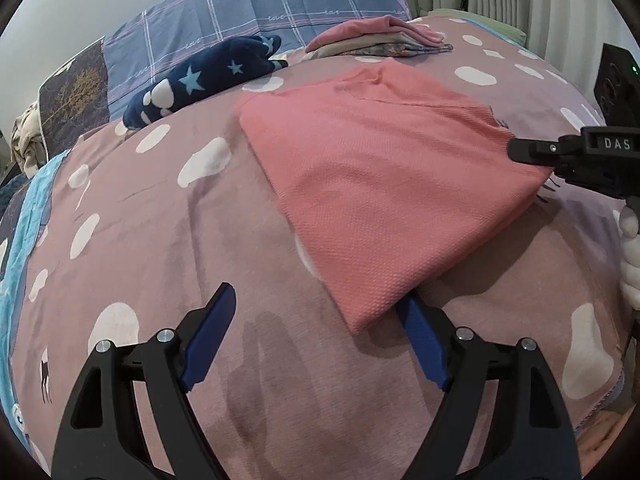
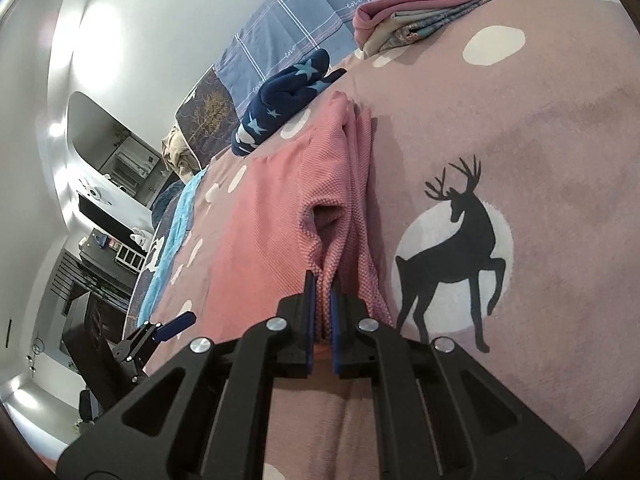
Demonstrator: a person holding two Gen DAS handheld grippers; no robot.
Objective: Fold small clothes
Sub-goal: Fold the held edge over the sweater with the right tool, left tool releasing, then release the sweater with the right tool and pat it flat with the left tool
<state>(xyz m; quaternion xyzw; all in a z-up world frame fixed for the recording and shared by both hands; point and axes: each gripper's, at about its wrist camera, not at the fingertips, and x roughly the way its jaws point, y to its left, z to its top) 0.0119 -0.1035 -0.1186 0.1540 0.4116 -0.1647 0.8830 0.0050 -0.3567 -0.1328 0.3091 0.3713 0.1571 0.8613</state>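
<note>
A pink textured garment (image 1: pixel 384 184) lies folded on the mauve bedspread. My left gripper (image 1: pixel 320 308) is open, its right finger (image 1: pixel 420 340) tucked under the garment's near corner. My right gripper (image 2: pixel 324 280) is shut on the garment's bunched edge (image 2: pixel 340 248), and it shows at the right of the left wrist view (image 1: pixel 516 150), pinching the garment's right corner. In the right wrist view the garment (image 2: pixel 272 216) stretches away to the left, and the left gripper (image 2: pixel 176 324) shows low at the left.
A stack of folded clothes (image 1: pixel 380 38) lies at the back of the bed, also in the right wrist view (image 2: pixel 420 20). A navy star-patterned item (image 1: pixel 200 80) lies back left. A blue checked pillow (image 1: pixel 260 12) is behind. A deer print (image 2: pixel 456 248) marks the bedspread.
</note>
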